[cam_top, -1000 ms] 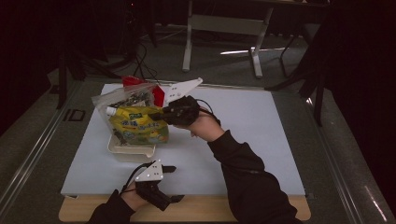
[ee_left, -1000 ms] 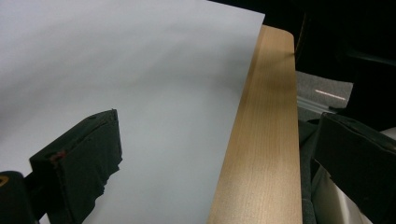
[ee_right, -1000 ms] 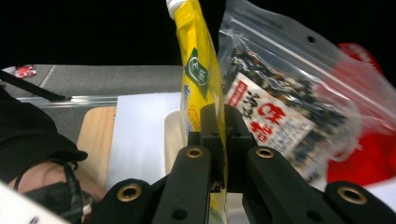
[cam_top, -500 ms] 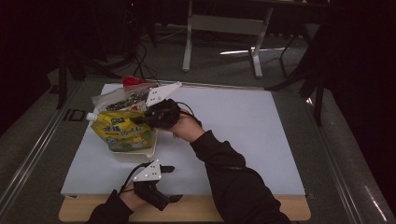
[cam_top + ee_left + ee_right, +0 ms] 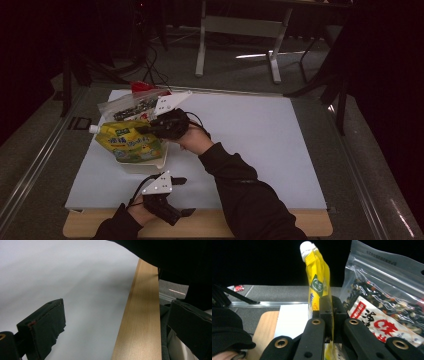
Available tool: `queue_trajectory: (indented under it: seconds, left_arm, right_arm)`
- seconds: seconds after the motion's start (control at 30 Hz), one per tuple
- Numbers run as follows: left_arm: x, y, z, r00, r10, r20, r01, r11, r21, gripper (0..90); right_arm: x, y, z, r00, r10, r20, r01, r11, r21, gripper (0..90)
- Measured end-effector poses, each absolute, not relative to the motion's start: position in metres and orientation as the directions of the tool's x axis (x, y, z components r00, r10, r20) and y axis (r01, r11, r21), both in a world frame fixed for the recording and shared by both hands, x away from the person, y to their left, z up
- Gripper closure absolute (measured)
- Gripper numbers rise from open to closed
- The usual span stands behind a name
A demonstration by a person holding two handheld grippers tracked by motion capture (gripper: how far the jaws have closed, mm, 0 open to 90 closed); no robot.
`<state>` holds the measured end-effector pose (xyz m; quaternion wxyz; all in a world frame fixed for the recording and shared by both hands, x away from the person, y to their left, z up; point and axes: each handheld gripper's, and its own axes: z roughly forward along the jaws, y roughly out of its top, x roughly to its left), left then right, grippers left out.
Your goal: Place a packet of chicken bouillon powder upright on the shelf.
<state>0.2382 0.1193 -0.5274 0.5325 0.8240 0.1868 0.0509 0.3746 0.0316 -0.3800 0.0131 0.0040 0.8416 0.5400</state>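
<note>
The right gripper (image 5: 150, 129) had its jaws clamped flat on the edge of a yellow plastic spouted pouch with a white screw cap (image 5: 129, 142). In the right gripper view the two black jaws met with only the pouch's thin seam between them, and the pouch (image 5: 318, 285) stood on edge with its cap uppermost. Seen from the high view, the pouch lay over a shallow white plastic tray (image 5: 142, 166) near the left edge of the desk (image 5: 260, 140), its cap pointing toward that edge. Just beyond it, toward the far left corner, a clear plastic zip bag of dark dried mix with a red and white label (image 5: 131, 105) rested close against the pouch; the right gripper view showed this bag (image 5: 387, 297) just beside the gripped pouch.

The left gripper (image 5: 181, 196) sat at the near edge of the desk, jaws spread wide with nothing between them, over the white sheet and the wooden rim (image 5: 140, 325).
</note>
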Motion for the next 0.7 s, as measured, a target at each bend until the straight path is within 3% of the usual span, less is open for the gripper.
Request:
queue_trajectory:
  seconds: [0.2, 0.33, 0.4, 0.7]
  left_arm:
    - [0.238, 0.12, -0.527, 0.925, 0.362, -0.111, 0.251, -0.365, 0.896, 2.9]
    - [0.237, 0.119, -0.528, 0.926, 0.36, -0.117, 0.255, -0.364, 0.896, 2.9]
    - [0.237, 0.119, -0.529, 0.925, 0.359, -0.123, 0.26, -0.362, 0.895, 2.9]
    - [0.236, 0.12, -0.528, 0.927, 0.357, -0.114, 0.252, -0.369, 0.894, 2.9]
  right_arm:
    - [0.376, 0.031, -0.384, -0.999, 0.031, 0.016, 0.027, 0.395, 0.918, 90.0]
    - [0.376, 0.032, -0.396, -0.999, 0.041, -0.004, 0.015, 0.45, 0.893, 90.0]
    - [0.376, 0.032, -0.401, -0.999, 0.031, 0.031, 0.041, 0.415, 0.909, 90.0]
    - [0.375, 0.034, -0.406, -0.998, 0.065, -0.003, 0.02, 0.348, 0.937, 90.0]
